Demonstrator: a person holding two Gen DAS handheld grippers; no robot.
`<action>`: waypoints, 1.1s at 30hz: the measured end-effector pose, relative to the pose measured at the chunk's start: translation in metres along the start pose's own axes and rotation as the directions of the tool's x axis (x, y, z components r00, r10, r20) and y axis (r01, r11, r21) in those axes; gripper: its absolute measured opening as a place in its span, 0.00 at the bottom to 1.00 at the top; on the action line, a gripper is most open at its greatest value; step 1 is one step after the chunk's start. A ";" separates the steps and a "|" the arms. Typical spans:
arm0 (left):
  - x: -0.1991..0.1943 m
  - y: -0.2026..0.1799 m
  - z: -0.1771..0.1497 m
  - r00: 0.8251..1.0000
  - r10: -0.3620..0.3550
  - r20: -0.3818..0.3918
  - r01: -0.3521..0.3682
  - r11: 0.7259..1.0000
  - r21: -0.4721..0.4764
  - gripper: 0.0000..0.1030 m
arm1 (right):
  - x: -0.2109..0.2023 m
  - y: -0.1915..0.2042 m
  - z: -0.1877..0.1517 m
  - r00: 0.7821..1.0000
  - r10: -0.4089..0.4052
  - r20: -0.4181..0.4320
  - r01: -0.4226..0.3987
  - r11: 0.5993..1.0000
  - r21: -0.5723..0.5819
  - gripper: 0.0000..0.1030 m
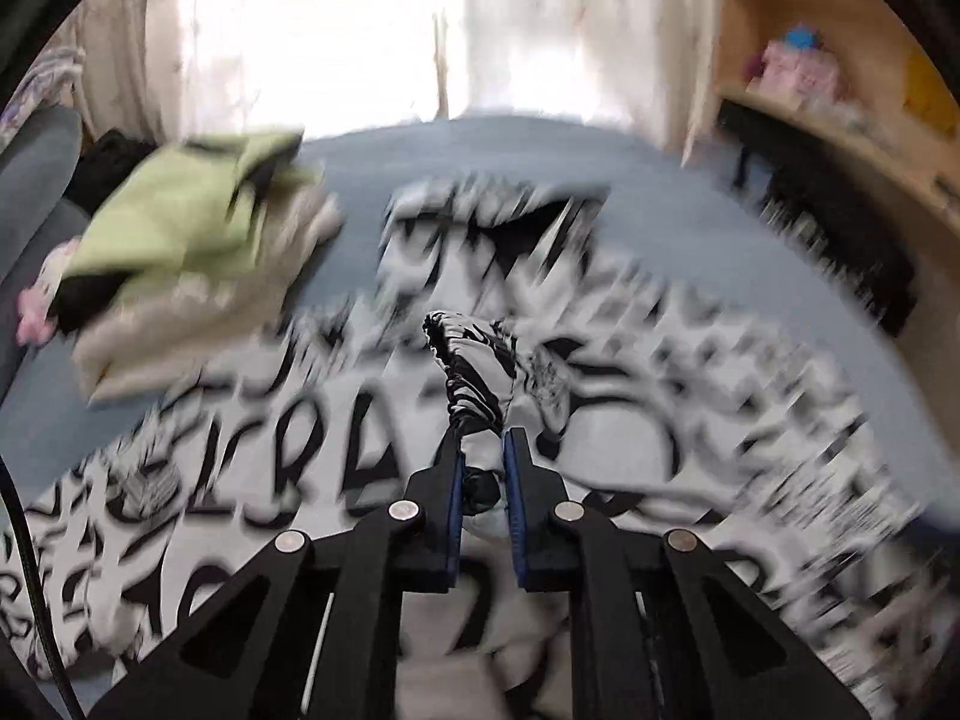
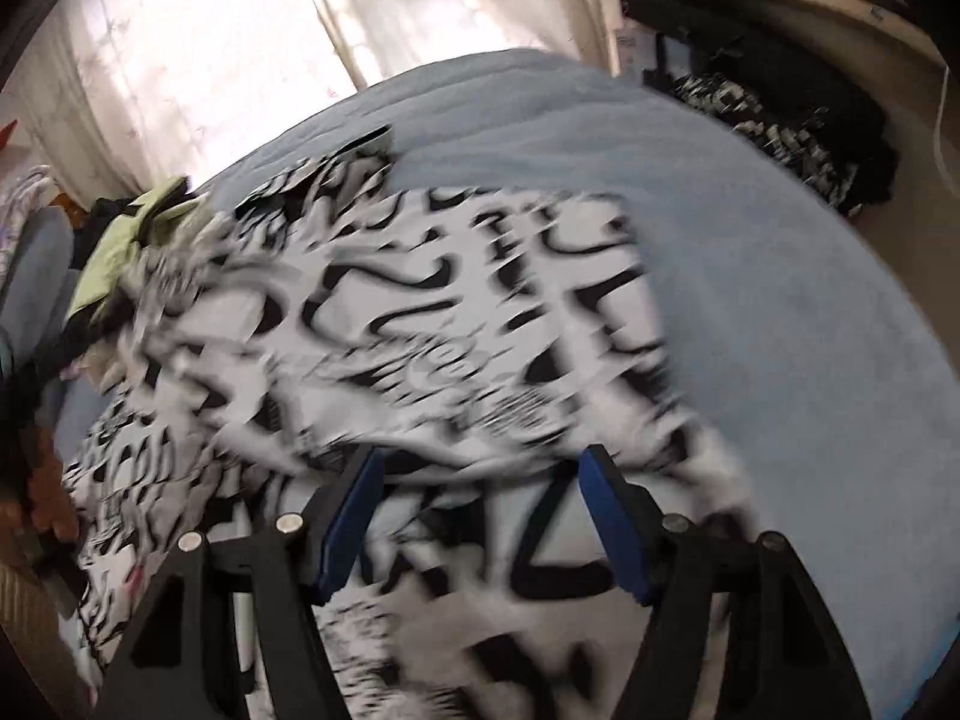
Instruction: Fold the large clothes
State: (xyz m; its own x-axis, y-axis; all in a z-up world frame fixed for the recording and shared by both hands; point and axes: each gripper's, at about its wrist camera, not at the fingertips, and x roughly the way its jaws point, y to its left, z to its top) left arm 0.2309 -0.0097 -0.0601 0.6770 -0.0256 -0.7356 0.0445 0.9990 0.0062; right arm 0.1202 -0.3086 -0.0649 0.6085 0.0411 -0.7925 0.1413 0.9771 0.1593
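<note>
Fingers (image 1: 482, 444) pinch patterned garment (image 1: 360, 480).

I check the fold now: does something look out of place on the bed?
Nothing damaged. The left gripper pinches a bunched edge of the black-and-white garment, which lies rumpled; the right gripper is open.

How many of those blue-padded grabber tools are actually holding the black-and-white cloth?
1. The left gripper pinches a bunched fold of the black-and-white cloth. The right gripper stands open above it, gripping nothing.
</note>
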 end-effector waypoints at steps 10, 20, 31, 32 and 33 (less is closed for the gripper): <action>0.048 0.038 -0.035 0.974 -0.133 -0.183 0.106 0.983 -0.147 0.72 | 0.024 -0.058 0.056 0.998 -0.008 -0.059 0.010 0.999 0.045 0.66; 0.092 0.040 -0.016 0.958 -0.189 -0.217 0.147 0.970 -0.196 0.73 | 0.116 -0.072 0.121 0.988 0.036 -0.150 -0.019 0.993 0.116 0.66; 0.106 0.010 0.022 0.987 -0.075 -0.144 0.065 0.995 -0.073 0.27 | 0.144 -0.066 0.130 0.994 0.032 -0.100 -0.026 0.998 0.062 0.03; 0.107 0.009 0.022 0.988 -0.078 -0.137 0.067 0.995 -0.079 0.27 | 0.145 -0.071 0.129 0.996 0.026 -0.087 -0.020 0.997 0.073 0.03; 0.112 0.009 0.022 0.986 -0.080 -0.146 0.068 0.994 -0.088 0.28 | 0.150 -0.074 0.126 0.995 0.018 -0.099 -0.010 0.997 0.077 0.03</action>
State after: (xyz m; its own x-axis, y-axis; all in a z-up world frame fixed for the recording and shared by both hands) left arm 0.3233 -0.0046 -0.1277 0.5566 -0.0997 -0.8248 0.0251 0.9943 -0.1032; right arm 0.2993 -0.4009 -0.1209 0.5311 0.0791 -0.8436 0.1951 0.9575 0.2126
